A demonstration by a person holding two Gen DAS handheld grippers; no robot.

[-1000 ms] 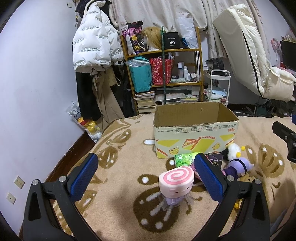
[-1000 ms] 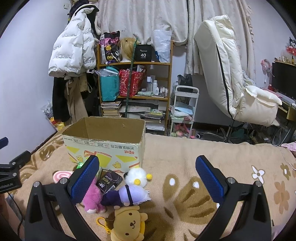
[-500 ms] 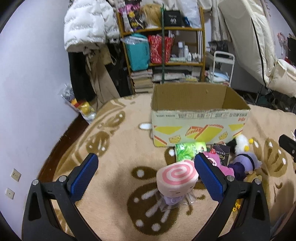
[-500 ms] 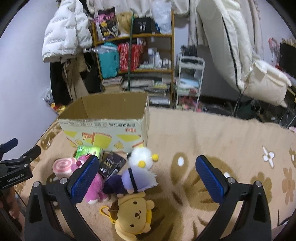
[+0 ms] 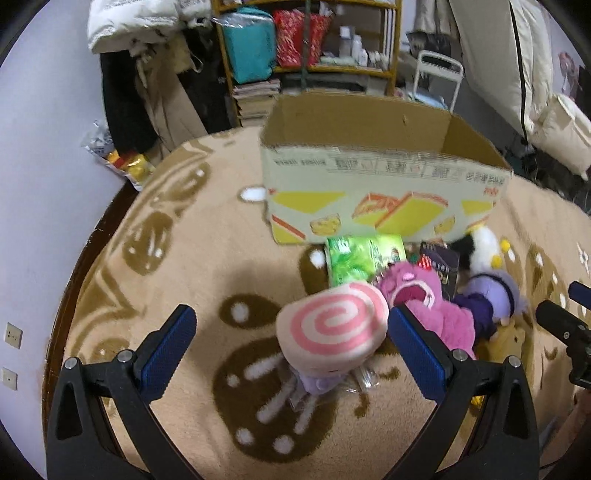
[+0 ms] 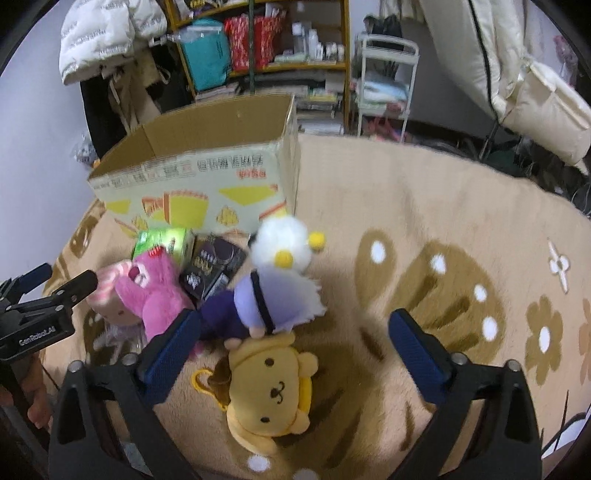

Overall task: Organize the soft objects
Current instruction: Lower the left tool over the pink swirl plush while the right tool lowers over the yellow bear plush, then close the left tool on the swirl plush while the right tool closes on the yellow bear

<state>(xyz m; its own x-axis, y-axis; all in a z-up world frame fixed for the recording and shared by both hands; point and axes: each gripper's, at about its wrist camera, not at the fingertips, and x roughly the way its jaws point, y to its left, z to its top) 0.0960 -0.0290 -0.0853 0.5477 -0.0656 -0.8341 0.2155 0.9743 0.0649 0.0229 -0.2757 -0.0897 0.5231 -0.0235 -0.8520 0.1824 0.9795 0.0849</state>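
An open cardboard box [image 5: 384, 173] stands on the beige blanket; it also shows in the right wrist view [image 6: 199, 177]. In front of it lie a pink swirl roll plush [image 5: 334, 328], a pink bear plush [image 5: 432, 306], a purple and white duck plush [image 6: 273, 284], a yellow dog plush [image 6: 271, 387], a green packet [image 5: 364, 254] and a dark packet [image 6: 212, 271]. My left gripper [image 5: 291, 347] is open, its jaws either side of the swirl plush. My right gripper [image 6: 293, 347] is open above the yellow dog plush.
The beige patterned blanket [image 6: 443, 229] covers the surface, with open room to the right. A shelf of books and bags [image 5: 306, 55], hanging coats [image 5: 140, 22], a white cart [image 6: 384, 81] and a cream chair [image 6: 517, 74] stand behind.
Both grippers have moved forward and tilted down toward the toys. The swirl plush now lies between the left jaws and the yellow dog plush between the right jaws.
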